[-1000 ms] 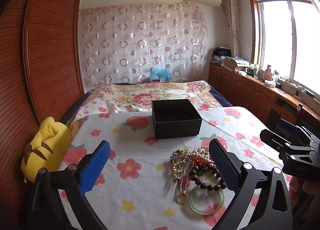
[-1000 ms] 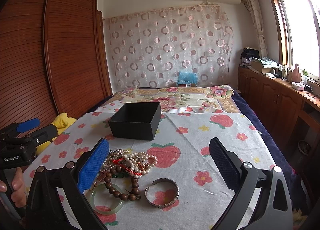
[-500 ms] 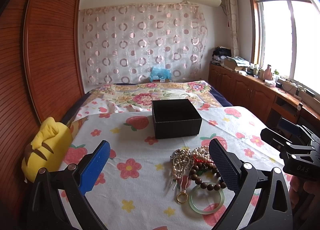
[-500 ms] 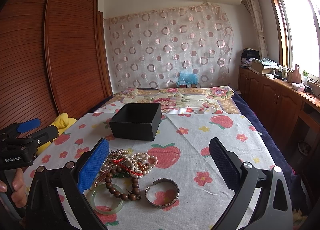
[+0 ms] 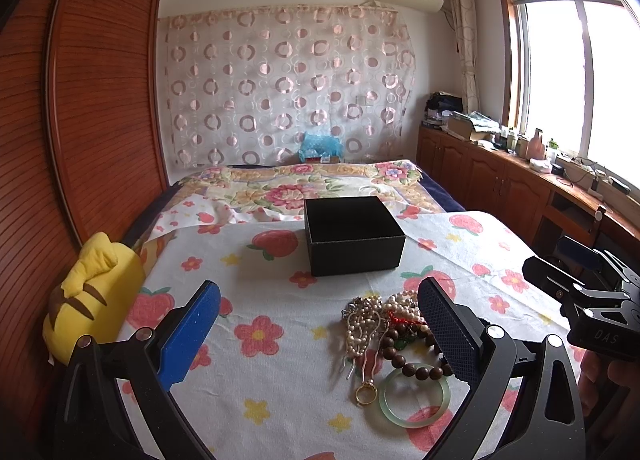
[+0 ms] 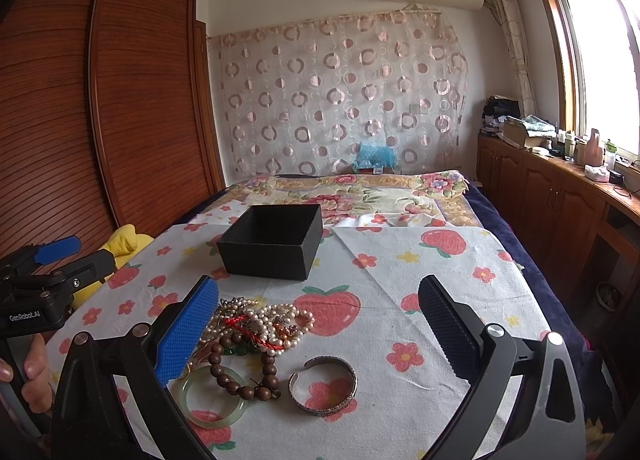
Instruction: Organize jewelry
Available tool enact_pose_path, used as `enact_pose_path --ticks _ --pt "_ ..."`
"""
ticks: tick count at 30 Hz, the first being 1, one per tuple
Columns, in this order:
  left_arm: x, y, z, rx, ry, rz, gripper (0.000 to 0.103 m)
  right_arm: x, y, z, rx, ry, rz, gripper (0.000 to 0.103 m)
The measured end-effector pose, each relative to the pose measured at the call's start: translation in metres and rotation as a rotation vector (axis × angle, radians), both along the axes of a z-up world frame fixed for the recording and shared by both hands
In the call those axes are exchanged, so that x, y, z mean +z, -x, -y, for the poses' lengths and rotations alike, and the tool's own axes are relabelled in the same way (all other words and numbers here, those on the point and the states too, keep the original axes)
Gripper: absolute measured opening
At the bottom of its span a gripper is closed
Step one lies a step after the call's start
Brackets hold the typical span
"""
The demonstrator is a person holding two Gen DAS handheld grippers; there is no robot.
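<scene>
Daylight enters from the window [image 5: 576, 72] at about two o'clock in both views, where the panes are blown out to white glare. The bedspread [image 6: 400, 280] is evenly lit with soft, faint shadows. Focus is sharp at centre; fisheye distortion bends the wardrobe [image 6: 80, 100] and darkens the corners.
</scene>
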State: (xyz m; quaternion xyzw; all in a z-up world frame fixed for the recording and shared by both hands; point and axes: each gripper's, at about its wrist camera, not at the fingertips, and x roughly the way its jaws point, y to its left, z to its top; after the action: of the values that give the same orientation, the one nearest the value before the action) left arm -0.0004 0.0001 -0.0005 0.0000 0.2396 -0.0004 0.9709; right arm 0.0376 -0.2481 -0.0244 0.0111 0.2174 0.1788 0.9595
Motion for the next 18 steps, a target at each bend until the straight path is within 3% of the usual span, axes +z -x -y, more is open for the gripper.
enact_pose_path --ticks 4,9,18 --pt "0.003 -0.004 -0.001 -0.005 -0.003 -0.023 0.095 -0.012 -0.008 0.004 0.01 0.012 -0.014 0.1" --pt "-0.018 -0.007 -0.005 -0.025 -0.006 -0.077 0.095 -0.024 -0.008 0.008 0.037 0.025 -0.055 0.1" --pt "-0.048 -0.017 -0.007 -0.081 -0.021 -0.185 0.095 -0.049 -0.02 0.0 0.117 0.064 -0.137 0.081"
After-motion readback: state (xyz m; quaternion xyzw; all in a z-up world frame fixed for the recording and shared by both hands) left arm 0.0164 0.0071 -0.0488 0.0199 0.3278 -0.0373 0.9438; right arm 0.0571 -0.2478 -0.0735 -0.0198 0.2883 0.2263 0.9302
